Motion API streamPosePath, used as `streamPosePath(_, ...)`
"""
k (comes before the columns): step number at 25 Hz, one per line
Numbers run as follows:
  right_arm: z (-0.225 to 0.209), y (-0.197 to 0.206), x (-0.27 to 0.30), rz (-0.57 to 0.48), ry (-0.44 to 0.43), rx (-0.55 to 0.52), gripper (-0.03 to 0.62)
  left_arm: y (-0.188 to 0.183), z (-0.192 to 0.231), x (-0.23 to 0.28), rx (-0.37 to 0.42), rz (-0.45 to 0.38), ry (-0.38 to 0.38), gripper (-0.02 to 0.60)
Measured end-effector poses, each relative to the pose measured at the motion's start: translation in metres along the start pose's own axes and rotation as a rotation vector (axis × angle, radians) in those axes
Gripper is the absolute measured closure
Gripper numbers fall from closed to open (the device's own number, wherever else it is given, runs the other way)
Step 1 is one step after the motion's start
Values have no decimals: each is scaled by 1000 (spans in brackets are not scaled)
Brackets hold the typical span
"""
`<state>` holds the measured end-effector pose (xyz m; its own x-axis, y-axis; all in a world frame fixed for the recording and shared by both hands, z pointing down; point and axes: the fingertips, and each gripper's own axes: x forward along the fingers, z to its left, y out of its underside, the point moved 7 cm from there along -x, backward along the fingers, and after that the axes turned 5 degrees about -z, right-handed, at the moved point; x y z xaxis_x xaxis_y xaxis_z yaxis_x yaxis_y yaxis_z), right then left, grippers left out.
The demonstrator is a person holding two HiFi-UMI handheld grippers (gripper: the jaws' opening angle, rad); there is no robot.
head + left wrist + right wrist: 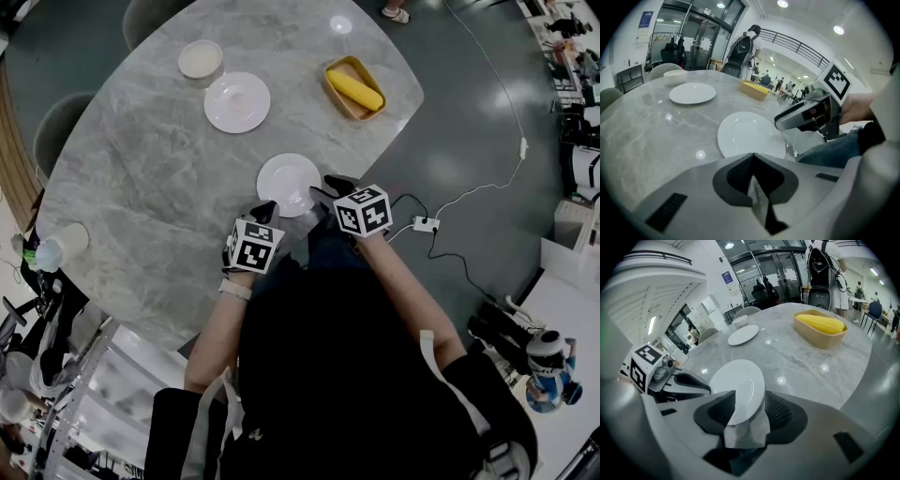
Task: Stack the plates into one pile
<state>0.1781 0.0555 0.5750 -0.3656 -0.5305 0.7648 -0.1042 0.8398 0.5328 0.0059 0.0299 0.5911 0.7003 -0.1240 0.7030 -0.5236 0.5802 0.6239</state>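
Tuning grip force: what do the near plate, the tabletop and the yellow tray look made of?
Near plate: likely glazed ceramic or melamine; white, glossy, with highlights on the rim.
Tabletop: polished grey marble or sintered stone; veined, mirrors ceiling lights.
Yellow tray: matte, probably plastic or bamboo fibre; can't tell.

Worktop (141, 169) is grey marble with paler veining. Near plate (286, 183) and far plate (237, 101) are plain white, and the bowl (201, 59) is cream. The tray (349, 109) is mustard yellow with a brighter yellow corn cob (354, 89) in it. Left gripper (266, 208) and right gripper (330, 184) carry black-and-white square markers.
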Motion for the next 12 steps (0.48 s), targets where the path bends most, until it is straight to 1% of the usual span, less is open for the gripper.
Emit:
streamPosePath(7, -10, -4, 6, -27, 13, 102, 384, 0, 1, 2, 1, -6, -2, 574)
streamPosePath(12, -7, -7, 11, -27, -28, 110, 376, 6, 8, 1, -29, 7, 0, 574)
